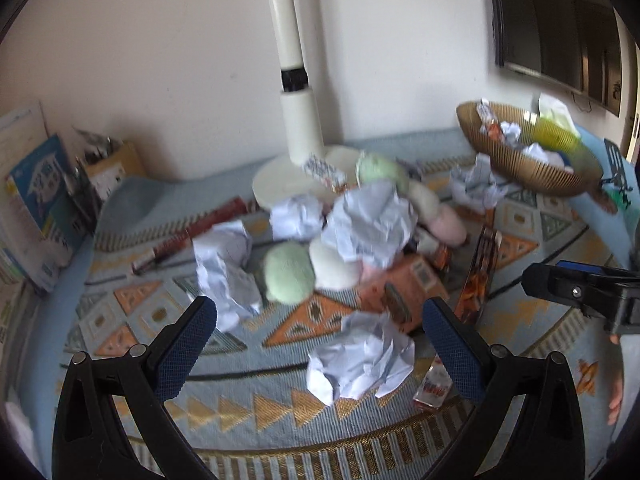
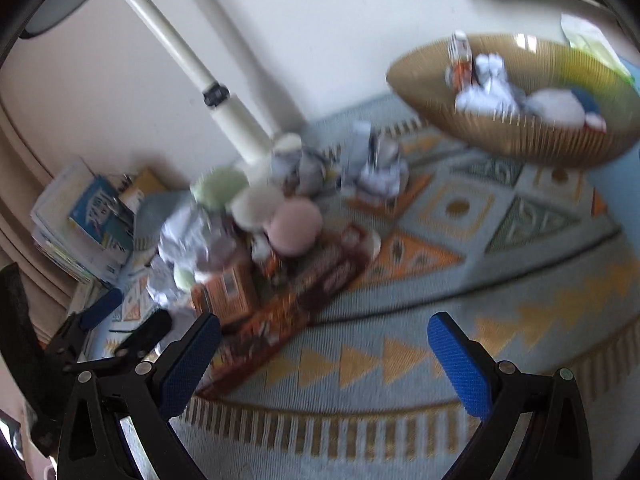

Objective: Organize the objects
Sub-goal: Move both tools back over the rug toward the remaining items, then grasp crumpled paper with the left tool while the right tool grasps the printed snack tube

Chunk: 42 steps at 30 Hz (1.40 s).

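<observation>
Left gripper (image 1: 320, 316) is seen with fingers spread wide, nothing between the pads; a crumpled white paper ball (image 1: 360, 360) lies on the patterned rug (image 1: 240, 400) just ahead of and between them, not touched. Right gripper (image 2: 324, 344) is likewise wide open and empty, held over bare rug; its view is motion-blurred. The clutter pile is located mid-rug, in front of the white lamp base (image 1: 288, 184): more crumpled paper (image 1: 372, 224), a green plush ball (image 1: 290, 276) touching a white one (image 1: 336, 268), a pink one (image 1: 448, 224) behind, an orange box (image 1: 400, 288) under the paper, and a dark snack carton (image 1: 478, 276) standing on edge just beside the box. A small wrapped snack (image 1: 434, 388) lies near the left gripper's right finger. A red-brown stick pack (image 1: 188, 236) is set apart to the left of the pile. The woven gold basket (image 1: 528, 172) sits at the far right, tilted, already holding crumpled paper, a wrapper and a yellow-green item; one paper ball (image 1: 476, 184) rests just beside its rim on the rug. Books and boxes (image 1: 44, 208) are stacked against the wall at left. The right gripper's tip (image 1: 580, 284) is visible at the right edge of the left wrist view.
</observation>
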Motion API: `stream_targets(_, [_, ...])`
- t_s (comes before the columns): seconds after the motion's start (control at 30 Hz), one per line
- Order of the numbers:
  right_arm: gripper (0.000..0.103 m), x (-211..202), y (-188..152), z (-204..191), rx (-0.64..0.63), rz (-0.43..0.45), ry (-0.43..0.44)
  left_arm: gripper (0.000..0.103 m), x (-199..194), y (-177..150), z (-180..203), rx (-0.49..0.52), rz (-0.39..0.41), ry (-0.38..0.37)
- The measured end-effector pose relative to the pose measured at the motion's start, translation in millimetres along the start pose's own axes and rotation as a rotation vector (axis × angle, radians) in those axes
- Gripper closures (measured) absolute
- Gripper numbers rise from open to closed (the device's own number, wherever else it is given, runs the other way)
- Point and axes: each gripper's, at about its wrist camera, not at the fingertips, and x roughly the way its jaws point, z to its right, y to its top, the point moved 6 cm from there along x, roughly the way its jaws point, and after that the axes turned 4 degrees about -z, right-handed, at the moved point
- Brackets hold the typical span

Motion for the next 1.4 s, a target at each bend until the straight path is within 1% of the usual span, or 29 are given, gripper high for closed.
stream_targets(0.07, [0.0,2,-7,0,0.013,0.001,-0.007,0.0,15,-7,2,-0.008,-0.034,-0.01])
stream_targets(0.13, [0.0,4,-11,-4,-0.004,0.007,-0.042,0.0,29,-14,2,-0.026,-0.088,-0.02])
stream_targets(0.2, [0.0,11,-12,-8,-0.017,0.003,-0.089,0.001,35,-20,1,-0.044,-0.122,-0.042])
stream_targets(0.3, [0.0,20,-11,-19,-0.04,-0.002,-0.144,0.0,28,-21,-7,-0.084,-0.094,-0.084])
stream_targets(0.33, [0.0,23,-11,-22,-0.046,-0.003,-0.161,0.0,26,-23,-12,-0.084,-0.09,-0.071])
stream_targets(0.43, [0.0,37,-7,-35,-0.087,-0.015,-0.244,0.0,32,-37,-26,-0.007,-0.154,0.042])
stream_targets(0.47, [0.0,42,-6,-39,-0.104,-0.023,-0.273,0.0,32,-40,-30,0.002,-0.158,0.048])
stream_targets(0.5, [0.0,48,-7,-44,-0.133,-0.033,-0.314,0.0,30,-41,-35,-0.019,-0.154,0.024])
stream_targets(0.57, [0.0,56,-9,-50,-0.19,-0.054,-0.368,0.0,34,-48,-48,-0.068,-0.185,-0.005])
stream_targets(0.6, [0.0,59,-12,-53,-0.232,-0.07,-0.402,0.0,37,-49,-52,-0.097,-0.193,-0.04])
stream_targets(0.63, [0.0,59,-13,-56,-0.261,-0.056,-0.41,0.001,39,-51,-60,-0.147,-0.202,-0.076])
stream_targets(0.7, [0.0,58,-17,-52,-0.256,-0.079,-0.385,0.001,38,-52,-67,-0.183,-0.197,-0.074])
stream_targets(0.77, [0.0,55,-21,-50,-0.297,-0.104,-0.365,0.001,37,-53,-66,-0.18,-0.195,-0.072])
stream_targets(0.83, [0.0,48,-26,-42,-0.322,-0.127,-0.348,0.0,39,-54,-61,-0.153,-0.208,-0.043])
stream_targets(0.87, [0.0,44,-28,-36,-0.33,-0.136,-0.343,0.0,39,-55,-60,-0.149,-0.207,-0.045])
stream_targets(0.93, [0.0,35,-31,-20,-0.321,-0.144,-0.355,0.0,38,-55,-61,-0.154,-0.206,-0.051])
stream_targets(1.0, [0.0,27,-31,-7,-0.303,-0.13,-0.367,0.0,38,-57,-60,-0.151,-0.207,-0.047])
stream_targets(1.1, [0.0,22,-30,5,-0.302,-0.069,-0.361,0.0,40,-56,-61,-0.15,-0.208,-0.047])
stream_targets(1.23, [0.0,24,-27,6,-0.275,-0.056,-0.378,0.0,40,-58,-61,-0.152,-0.209,-0.045])
stream_targets(1.4, [0.0,35,-14,4,-0.219,-0.039,-0.417,0.0,43,-55,-59,-0.174,-0.209,-0.031])
